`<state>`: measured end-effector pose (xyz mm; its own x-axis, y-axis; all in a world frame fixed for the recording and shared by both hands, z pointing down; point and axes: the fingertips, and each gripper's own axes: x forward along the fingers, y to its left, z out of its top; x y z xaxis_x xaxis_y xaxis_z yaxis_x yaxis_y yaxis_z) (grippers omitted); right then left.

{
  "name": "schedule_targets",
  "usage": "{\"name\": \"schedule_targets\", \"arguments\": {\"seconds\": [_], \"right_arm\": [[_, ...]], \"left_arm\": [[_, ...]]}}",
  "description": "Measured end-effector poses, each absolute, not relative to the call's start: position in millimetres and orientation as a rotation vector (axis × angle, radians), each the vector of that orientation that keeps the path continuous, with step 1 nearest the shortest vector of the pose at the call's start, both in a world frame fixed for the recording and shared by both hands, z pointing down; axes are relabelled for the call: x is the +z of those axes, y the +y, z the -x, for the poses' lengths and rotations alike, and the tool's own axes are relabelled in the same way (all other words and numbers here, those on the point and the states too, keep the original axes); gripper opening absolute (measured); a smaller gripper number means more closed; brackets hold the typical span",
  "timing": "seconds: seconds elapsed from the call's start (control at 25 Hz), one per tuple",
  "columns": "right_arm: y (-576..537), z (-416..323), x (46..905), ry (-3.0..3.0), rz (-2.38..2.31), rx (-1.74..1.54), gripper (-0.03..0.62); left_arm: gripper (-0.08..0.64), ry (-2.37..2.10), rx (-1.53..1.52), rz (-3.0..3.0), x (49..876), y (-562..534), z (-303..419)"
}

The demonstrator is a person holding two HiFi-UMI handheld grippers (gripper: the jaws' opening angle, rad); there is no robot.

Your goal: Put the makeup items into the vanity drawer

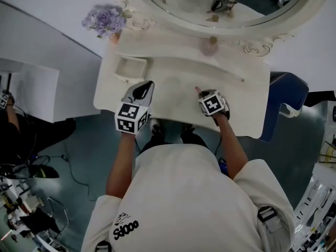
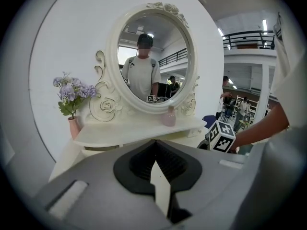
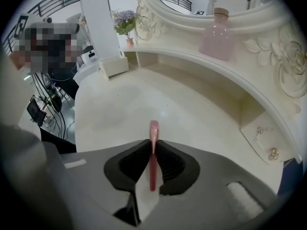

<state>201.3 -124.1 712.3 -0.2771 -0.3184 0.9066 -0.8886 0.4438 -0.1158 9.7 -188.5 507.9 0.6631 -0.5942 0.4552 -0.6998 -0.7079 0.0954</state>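
My right gripper [image 3: 153,142] [image 1: 201,94] is shut on a slim pink makeup stick [image 3: 153,128], whose tip pokes out past the jaws just above the cream vanity top [image 3: 144,99]. In the head view the stick [image 1: 198,90] shows ahead of the gripper at the table's middle right. My left gripper [image 1: 145,88] [image 2: 154,145] hovers over the front left of the table, shut with nothing in it. A small drawer [image 1: 130,67] [image 3: 114,66] stands pulled out at the back left, under the shelf; it looks empty.
A pink bottle [image 1: 210,46] [image 3: 218,37] stands on the shelf below the oval mirror [image 2: 151,56]. A vase of purple flowers [image 1: 105,20] [image 2: 72,95] sits at the shelf's left end. A closed drawer with a knob [image 3: 273,153] is at the right. A blue chair [image 1: 286,96] is beside the table's right edge.
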Motion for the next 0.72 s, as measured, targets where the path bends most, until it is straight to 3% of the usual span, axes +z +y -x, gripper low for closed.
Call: {"name": "schedule_targets", "arguments": {"seconds": [0.32,0.72], "right_arm": [[-148,-202,681,-1.817,-1.112,0.737,0.051],[-206,-128,595,-1.99,-1.139,0.541,0.049]], "left_arm": [[0.018,-1.074,0.52,-2.631,495,-200,15],[0.019,-1.228,0.437,-2.601,476,-231,90]]}}
